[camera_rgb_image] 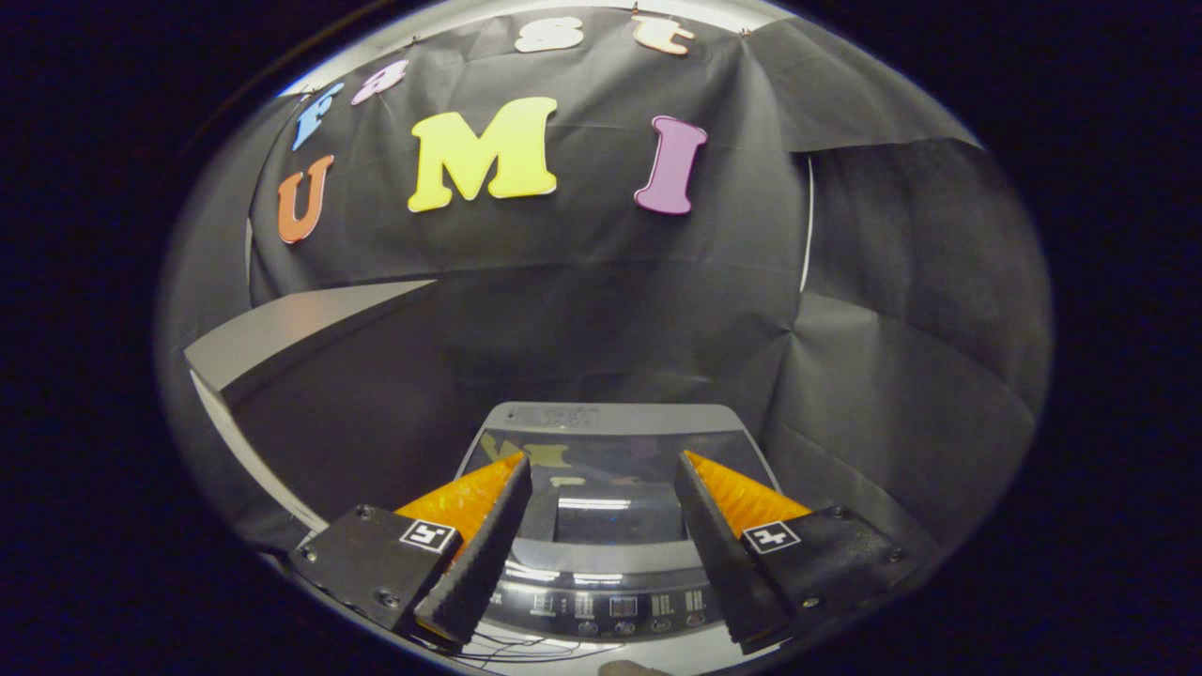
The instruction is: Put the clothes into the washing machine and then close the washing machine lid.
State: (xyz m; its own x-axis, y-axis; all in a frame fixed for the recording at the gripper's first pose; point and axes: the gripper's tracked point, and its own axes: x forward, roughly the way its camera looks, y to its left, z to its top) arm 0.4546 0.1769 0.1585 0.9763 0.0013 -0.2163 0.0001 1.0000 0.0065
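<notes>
A grey top-loading washing machine [601,418] stands below and just ahead of my gripper [603,465]. Its dark glass lid [601,469] lies flat and shut, with reflections on it. A control panel [610,606] with buttons runs along the near edge, between my fingers. The gripper hangs above the lid, open, with nothing between its fingers. I see no clothes.
Black cloth walls close in the booth behind and to the right of the machine. A grey shelf or table edge [291,329] juts out to the left, above the machine's height.
</notes>
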